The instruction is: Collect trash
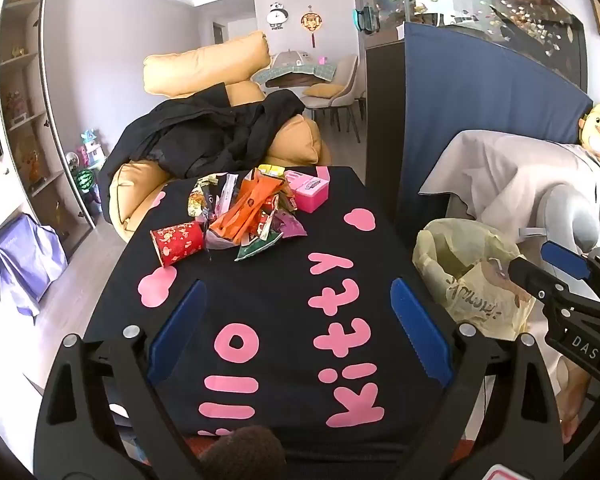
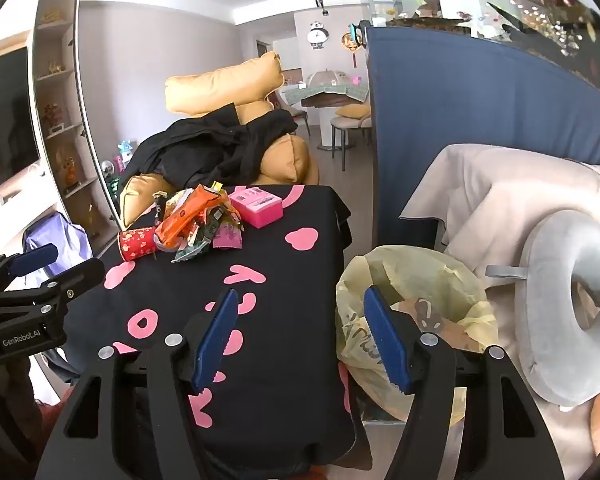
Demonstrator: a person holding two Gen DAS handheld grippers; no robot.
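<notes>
Left gripper point(image 1: 296, 316) jaws wide and empty over the black-clothed surface point(image 1: 284, 280), wrapper pile point(image 1: 244, 212) and red paper cup point(image 1: 178, 242) farther back, right gripper point(image 2: 300, 332) jaws wide, empty, straddling the surface edge and yellowish trash bag point(image 2: 416, 280).

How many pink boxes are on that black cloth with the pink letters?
1. The pink box sits at the far end of the black cloth, just right of the wrapper pile and touching it. Another small one could be hidden under the wrappers.
</notes>
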